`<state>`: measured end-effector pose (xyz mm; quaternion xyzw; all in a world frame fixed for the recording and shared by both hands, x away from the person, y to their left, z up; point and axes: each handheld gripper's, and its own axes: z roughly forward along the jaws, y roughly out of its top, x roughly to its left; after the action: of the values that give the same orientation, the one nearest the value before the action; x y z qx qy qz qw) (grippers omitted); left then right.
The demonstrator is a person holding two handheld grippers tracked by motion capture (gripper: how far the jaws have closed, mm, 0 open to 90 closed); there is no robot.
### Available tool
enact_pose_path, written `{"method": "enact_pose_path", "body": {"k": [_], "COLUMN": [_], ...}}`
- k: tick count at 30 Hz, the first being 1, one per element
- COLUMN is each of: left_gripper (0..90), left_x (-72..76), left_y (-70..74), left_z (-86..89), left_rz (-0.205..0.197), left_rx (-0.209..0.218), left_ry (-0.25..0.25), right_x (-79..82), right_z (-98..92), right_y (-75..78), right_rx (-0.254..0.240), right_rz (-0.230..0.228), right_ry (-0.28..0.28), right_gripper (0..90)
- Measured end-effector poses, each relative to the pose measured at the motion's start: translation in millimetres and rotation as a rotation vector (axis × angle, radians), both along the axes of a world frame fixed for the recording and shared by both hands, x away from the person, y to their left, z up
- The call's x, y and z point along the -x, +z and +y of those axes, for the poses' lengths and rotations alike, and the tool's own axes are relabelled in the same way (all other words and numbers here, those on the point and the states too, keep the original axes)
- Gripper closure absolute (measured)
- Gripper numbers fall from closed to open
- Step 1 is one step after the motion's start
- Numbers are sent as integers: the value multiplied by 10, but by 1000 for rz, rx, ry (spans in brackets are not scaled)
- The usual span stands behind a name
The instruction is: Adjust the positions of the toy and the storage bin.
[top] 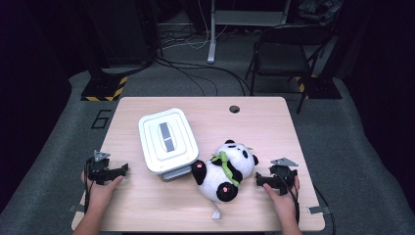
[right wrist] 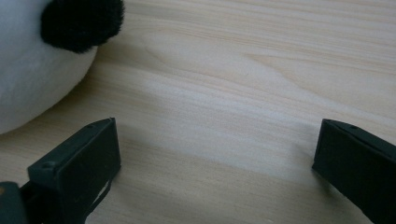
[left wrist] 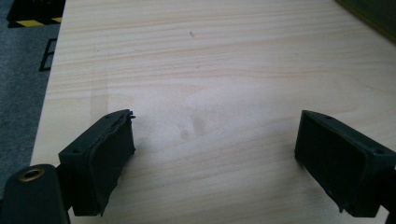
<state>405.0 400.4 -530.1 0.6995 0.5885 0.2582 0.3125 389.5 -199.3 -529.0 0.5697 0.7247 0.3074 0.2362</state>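
High view showed a pale wooden worktop point(top: 147, 205) with a panda point(top: 225, 171) lying on its back right of centre, its foot touching a white lidded box point(top: 168, 140) that sat just left of it. The left hand-held gripper point(top: 122, 170) rested near the worktop's left edge, well apart from the box, its jaws spread with only bare wood between them. The right hand-held gripper point(top: 259, 180) lay just beside the panda's head, pointing at it, jaws likewise spread and pinching nothing. Right gripper view caught the panda's point(right wrist: 32, 74) white fur and a black ear near the left jaw, not touching. A folding chair point(top: 286, 54) stood beyond the worktop.
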Motion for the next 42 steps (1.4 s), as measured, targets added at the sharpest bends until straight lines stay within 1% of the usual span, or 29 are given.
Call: {"method": "enact_pose_path", "body": {"k": [18, 25, 27, 29, 30, 33, 35, 36, 37, 38, 39, 41, 42], "left_gripper": [123, 125, 128, 169, 183, 230, 287, 297, 305, 323, 348, 408, 413], "left_x": [4, 7, 13, 22, 21, 27, 33, 33, 36, 37, 47, 63, 68], "left_y": [-4, 1, 10, 28, 30, 54, 72, 78, 95, 106, 129, 163, 181], "left_z": [-13, -23, -23, -33, -40, -57, -77, -90, -97, -112, -127, -159, -179], "left_rz": [-4, 1, 9, 15, 11, 27, 37, 38, 50, 52, 66, 70, 67], "left_rx": [5, 3, 2, 4, 0, 2, 3, 13, 22, 23, 16, 27, 31], "left_ry": [4, 12, 12, 18, 24, 18, 14, 12, -1, -9, -21, -41, -43], "right_x": [0, 0, 0, 0, 0, 0, 0, 0, -1, -1, 0, 0, 0], "right_z": [0, 0, 0, 0, 0, 0, 0, 0, 0, 0, 0, 0, 0], "right_y": [0, 0, 0, 0, 0, 0, 0, 0, 0, 0, 0, 0, 0], "right_rx": [0, 1, 1, 1, 1, 1, 1, 1, 1, 1, 1, 1, 1], "right_rz": [0, 0, -1, 0, 0, 0, 0, 0, -1, 0, 0, 0, 0], "right_ry": [0, 1, 1, 1, 1, 1, 1, 1, 1, 1, 1, 1, 1], "right_gripper": [0, 0, 0, 0, 0, 0, 0, 0, 0, 0, 0, 0, 0]}}
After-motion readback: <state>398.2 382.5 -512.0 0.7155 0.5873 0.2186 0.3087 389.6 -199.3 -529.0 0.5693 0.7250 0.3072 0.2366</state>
